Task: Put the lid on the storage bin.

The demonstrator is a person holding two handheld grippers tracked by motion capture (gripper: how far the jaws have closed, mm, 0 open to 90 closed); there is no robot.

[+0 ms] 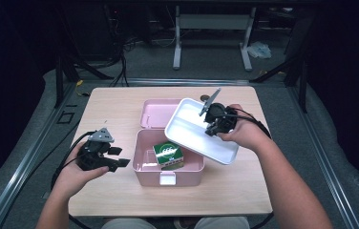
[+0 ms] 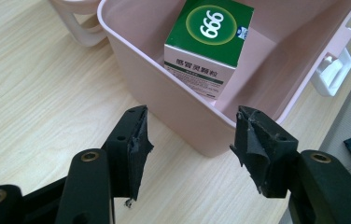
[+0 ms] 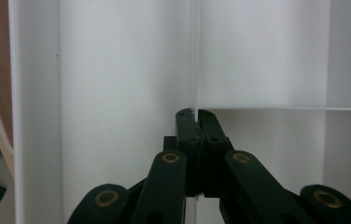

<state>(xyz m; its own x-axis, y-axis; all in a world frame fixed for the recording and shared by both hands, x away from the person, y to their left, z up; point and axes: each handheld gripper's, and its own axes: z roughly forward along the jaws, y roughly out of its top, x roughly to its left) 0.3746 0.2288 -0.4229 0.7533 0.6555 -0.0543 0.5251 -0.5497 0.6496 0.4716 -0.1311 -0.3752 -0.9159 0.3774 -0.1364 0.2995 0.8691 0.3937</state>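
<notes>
Jaws, right gripper (image 3: 195, 112): closed tight on a thin inner rib of the white tray (image 1: 187, 125), pinched between both pads. Tray held in the air, tilted, its long axis running from the bench's far middle toward the near right; its near-left portion overhangs the far right part of the pink box (image 1: 145, 172).

Jaws, left gripper (image 2: 190, 135): roughly half open, nothing between them, hovering just above the bench (image 1: 110, 102) beside the box's left wall and pointing at it, apart from it.

Pink box: open, near the middle of the bench toward the near edge, white latch on its near wall. Its lid (image 1: 153, 110) lies back, toward the far edge.

Green carton (image 1: 168, 153): upright inside the box, right of centre.

Governing relation, judged: the tray's footprint looks matched to the box mouth, so seating it means swinging its long axis parallel to the box's long walls and levelling it above the carton. Right hand carries the load; left hand is nearer the box and placed to steady its wall.
</notes>
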